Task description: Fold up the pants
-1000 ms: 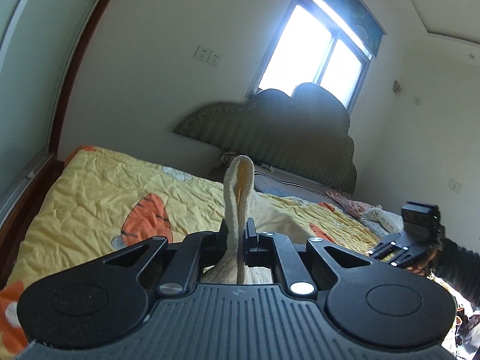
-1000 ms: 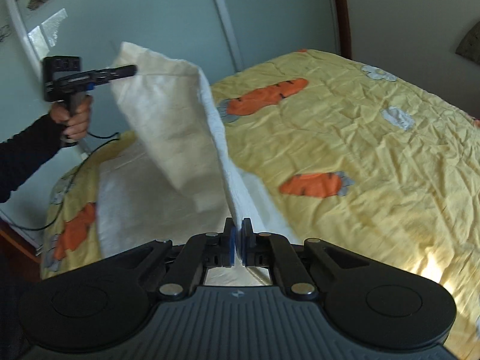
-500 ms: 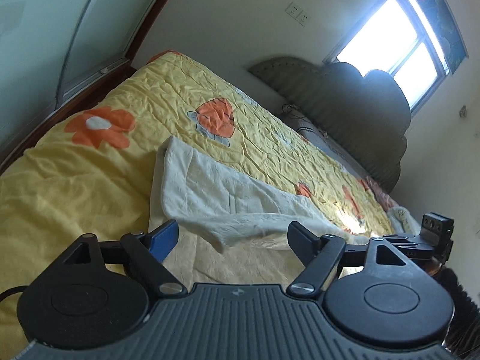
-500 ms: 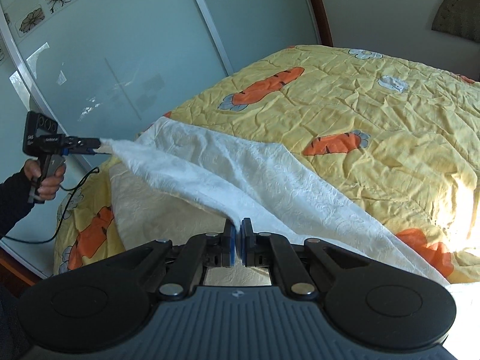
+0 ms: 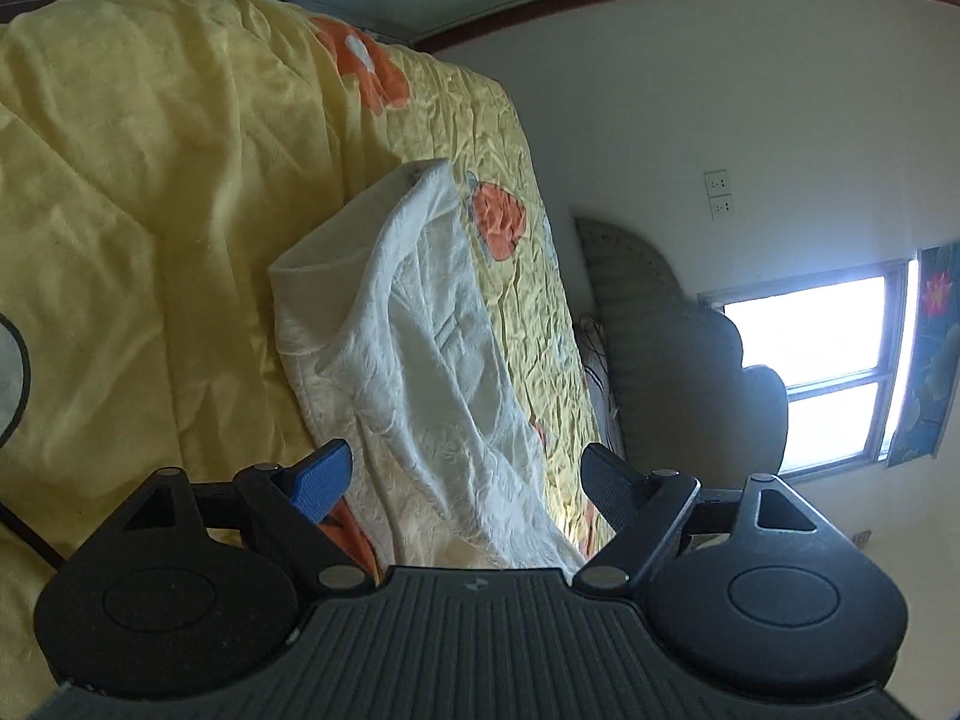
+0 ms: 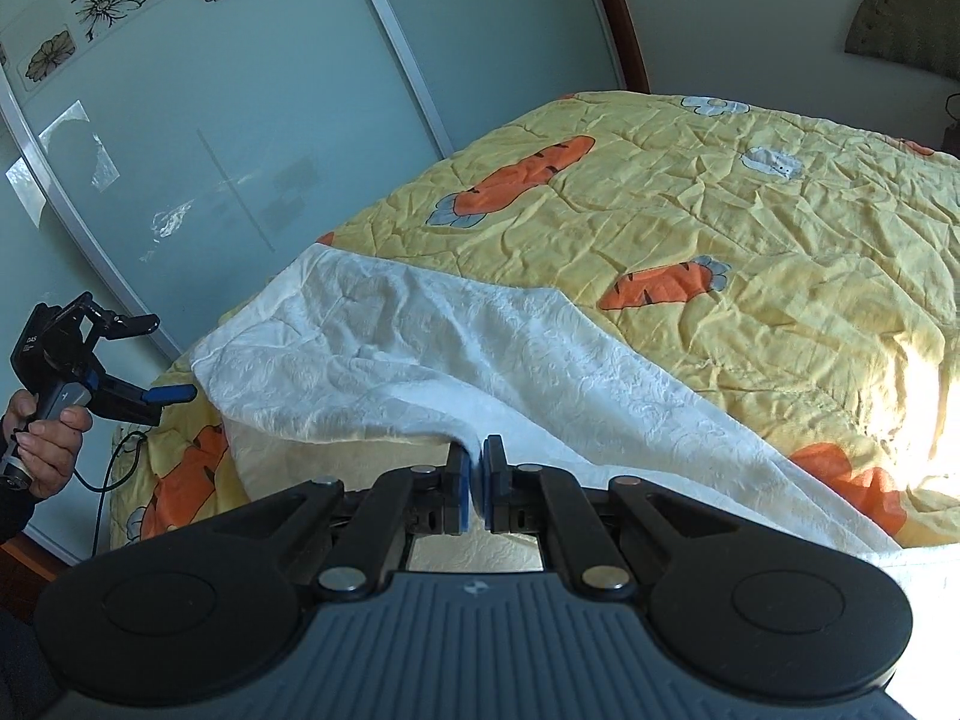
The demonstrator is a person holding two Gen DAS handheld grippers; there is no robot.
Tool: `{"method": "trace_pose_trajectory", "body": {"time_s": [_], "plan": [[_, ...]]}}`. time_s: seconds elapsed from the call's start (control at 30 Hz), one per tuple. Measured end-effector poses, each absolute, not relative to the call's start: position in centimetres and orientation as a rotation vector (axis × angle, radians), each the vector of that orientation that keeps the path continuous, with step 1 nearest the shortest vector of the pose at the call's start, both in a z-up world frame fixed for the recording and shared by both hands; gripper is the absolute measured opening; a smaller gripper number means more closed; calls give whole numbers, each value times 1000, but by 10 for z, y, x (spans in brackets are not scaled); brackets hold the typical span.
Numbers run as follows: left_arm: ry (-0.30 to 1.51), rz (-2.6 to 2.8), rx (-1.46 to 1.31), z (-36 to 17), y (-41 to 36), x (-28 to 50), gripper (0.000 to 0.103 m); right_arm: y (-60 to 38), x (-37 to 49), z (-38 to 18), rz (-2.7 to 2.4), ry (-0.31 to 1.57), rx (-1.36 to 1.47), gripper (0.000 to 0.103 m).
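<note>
White textured pants (image 6: 420,354) lie folded over on the yellow carrot-print bedspread (image 6: 750,222). My right gripper (image 6: 477,480) is shut on a fold of the pants at their near edge. My left gripper (image 5: 462,474) is open and empty, held just off the pants (image 5: 420,360), which lie rumpled with the waistband end away from the camera. In the right wrist view the left gripper (image 6: 159,357) shows at the far left, open, a little apart from the pants' corner.
A frosted sliding wardrobe door (image 6: 210,120) stands beside the bed. A padded headboard (image 5: 690,372) and a bright window (image 5: 828,384) are at the far end. A cable (image 6: 114,468) hangs from the left gripper.
My left gripper let go of the pants, opened and drew back, its view rolling sideways. The lifted half of the pants came down flat onto the lower half. My right gripper stayed shut on the fabric.
</note>
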State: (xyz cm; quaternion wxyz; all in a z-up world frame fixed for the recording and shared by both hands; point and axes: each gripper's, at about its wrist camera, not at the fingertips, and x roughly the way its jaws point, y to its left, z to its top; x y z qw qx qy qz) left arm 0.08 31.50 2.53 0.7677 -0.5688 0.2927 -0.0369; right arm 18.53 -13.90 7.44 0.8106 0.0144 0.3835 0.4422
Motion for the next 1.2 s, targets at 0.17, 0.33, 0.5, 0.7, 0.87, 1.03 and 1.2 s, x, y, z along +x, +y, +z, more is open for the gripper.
{"method": "trace_pose_trajectory", "body": {"time_s": [0.17,0.33,0.5,0.7,0.87,1.03,1.2], "plan": [[659,-16,-1206,25,319,15,78,-142,182,78,939,809,42,4],[697,44,-997,32,313,40,4,-145,178,87,930,788,33,4],[504,-97,-686,107,298,49,4,-145,159,98,905,755,-26,4],[634,-41,-584,83,308,53,4,-126,103,63,949,832,-136,4],[797,56,-582,28,317,51,25,-106,92,38,936,875,-209,4],[809,23,-655,45,321,25,66,-112,97,46,938,856,-169,4],[772,-160,-793,58,285,4,67,-112,98,47,934,851,-166,4]]}}
